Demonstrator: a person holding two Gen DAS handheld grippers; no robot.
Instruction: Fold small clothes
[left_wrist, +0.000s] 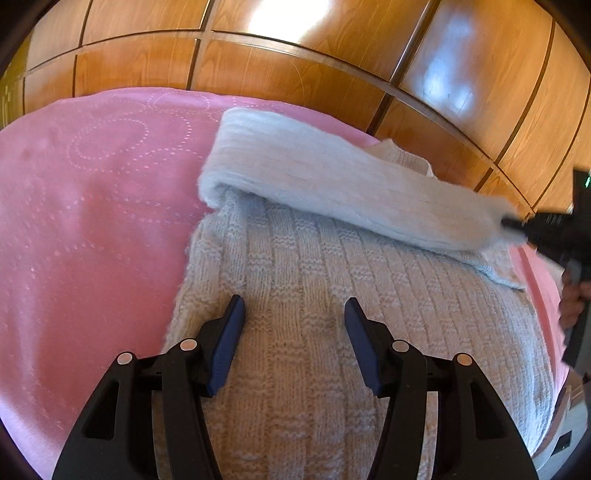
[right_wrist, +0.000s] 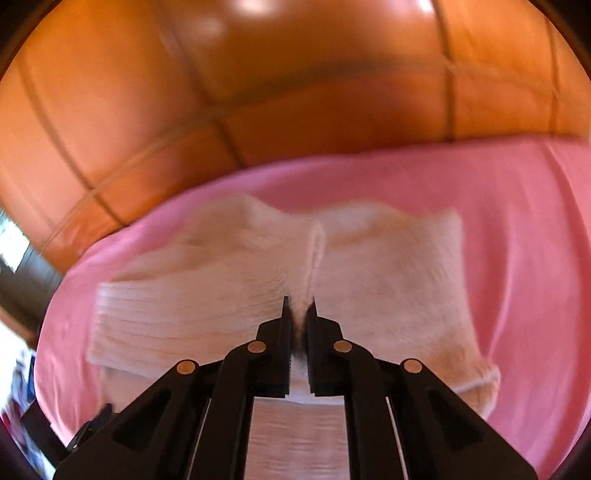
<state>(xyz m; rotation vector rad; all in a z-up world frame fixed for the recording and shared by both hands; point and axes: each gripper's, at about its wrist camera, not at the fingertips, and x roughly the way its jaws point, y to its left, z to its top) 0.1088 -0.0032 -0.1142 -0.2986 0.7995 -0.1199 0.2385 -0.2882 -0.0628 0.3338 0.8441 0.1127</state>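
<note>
Pink bedspread (left_wrist: 92, 221) under a pale knitted sweater (left_wrist: 314, 295), wooden panelling (left_wrist: 295, 74) behind; left gripper (left_wrist: 294, 306) jaws apart over the knit, nothing pinched; sleeve (left_wrist: 332, 177) folded across, right gripper (right_wrist: 299, 306) clamped tight on the sleeve's fabric.

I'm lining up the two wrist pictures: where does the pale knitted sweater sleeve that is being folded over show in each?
Left wrist view: the pale knitted sweater sleeve lies slantwise across the upper middle, over the sweater body; the right gripper holds its far right end.
Right wrist view: the sleeve fills the middle, blurred, pinched between the right gripper fingers.
Shared landmark: the pink bedspread.
</note>
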